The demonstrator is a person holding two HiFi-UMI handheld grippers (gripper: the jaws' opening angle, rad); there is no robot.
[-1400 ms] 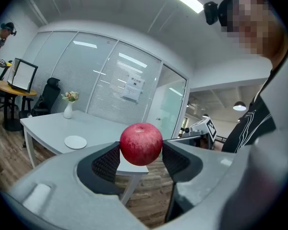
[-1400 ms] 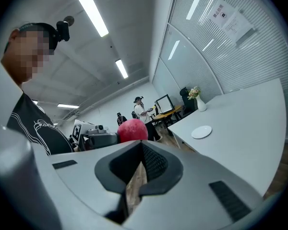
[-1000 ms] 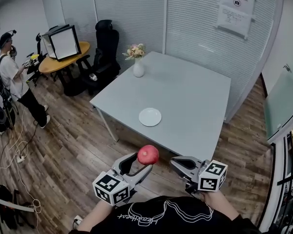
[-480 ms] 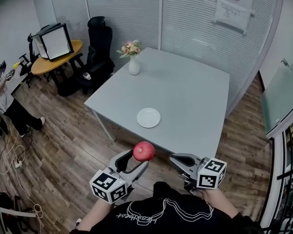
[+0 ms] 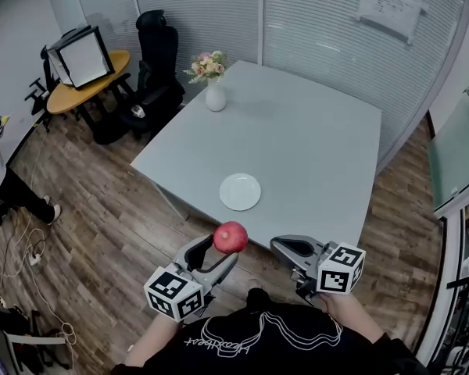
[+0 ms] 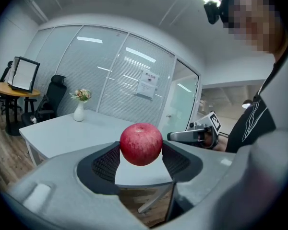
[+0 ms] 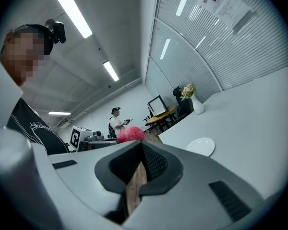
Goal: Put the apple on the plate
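1. Left gripper view: the left hand-held gripper is clamped on the apple, held in the air short of the surface.
2. The right hand-held gripper has its jaws nearly together and is empty.
3. The plate lies at 12 o'clock from the apple; a high release could let the apple roll off.

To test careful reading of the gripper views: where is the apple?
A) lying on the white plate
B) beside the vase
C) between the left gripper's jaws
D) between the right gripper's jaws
C: the left gripper view shows the left gripper clamped on the apple, while the plate lies bare.
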